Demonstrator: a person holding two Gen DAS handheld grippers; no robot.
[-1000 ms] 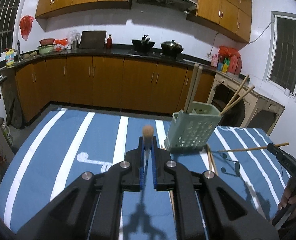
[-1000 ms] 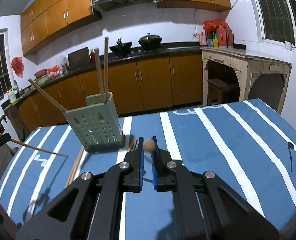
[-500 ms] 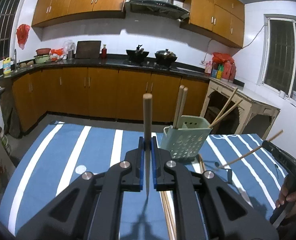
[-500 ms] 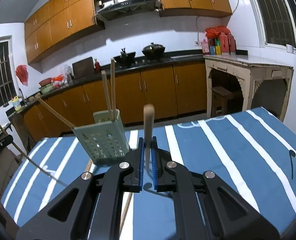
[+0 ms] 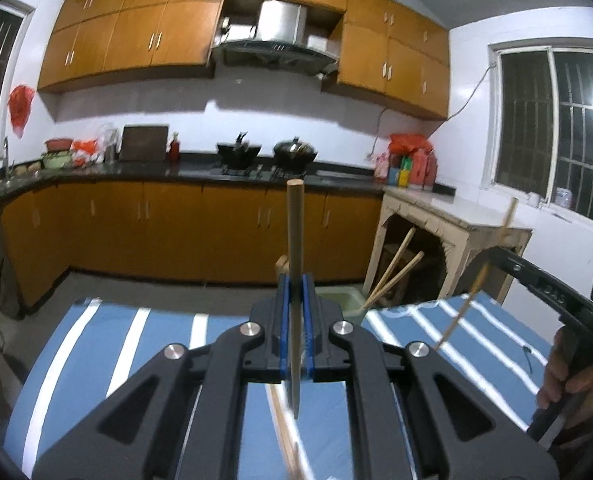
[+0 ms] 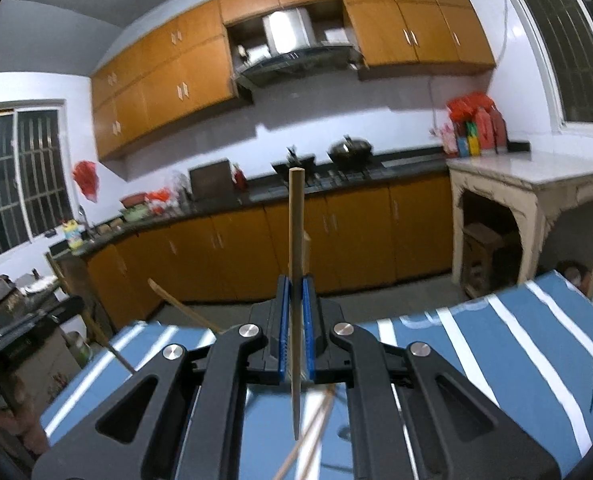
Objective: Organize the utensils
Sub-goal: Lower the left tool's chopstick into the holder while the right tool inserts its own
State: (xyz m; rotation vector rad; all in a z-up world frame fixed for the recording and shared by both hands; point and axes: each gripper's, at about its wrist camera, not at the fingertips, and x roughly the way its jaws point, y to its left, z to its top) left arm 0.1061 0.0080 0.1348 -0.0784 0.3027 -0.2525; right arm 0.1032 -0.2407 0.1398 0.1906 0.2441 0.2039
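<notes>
Left claw (image 5: 295, 328): blue pads pressed on a chopstick (image 5: 295, 264), held upright, thick end up, tip pointing down between the fingers. Below the tip, loose chopsticks (image 5: 286, 436) lie on the striped cloth (image 5: 108, 356), blurred. Just ahead and slightly right of the claw, the green holder (image 5: 342, 300) is mostly hidden behind the fingers; only its rim shows. Two chopsticks (image 5: 392, 276) lean out of it to the right. Another end pokes up just left of the held stick, behind the pads. Far right: the right claw's body (image 5: 544, 296) and the hand (image 5: 564, 376) gripping it, with its chopstick (image 5: 476, 276) angled down toward the cloth.

Right claw (image 6: 295, 328): also pinching a chopstick (image 6: 295, 260), upright, thick end up, tip down. Under the tip, two loose chopsticks (image 6: 308, 436) run diagonally on the cloth (image 6: 476, 360), blurred. One stick end (image 6: 307, 248) shows just right of the held one, behind the pads; holder itself is hidden here. Left of the claw, a chopstick (image 6: 184, 308) slants out of the hidden holder. Further left, the left claw's chopstick (image 6: 96, 332) slants too; the left claw itself is too dark to make out.

Beyond both: kitchen counter (image 5: 136, 172), cabinets.
</notes>
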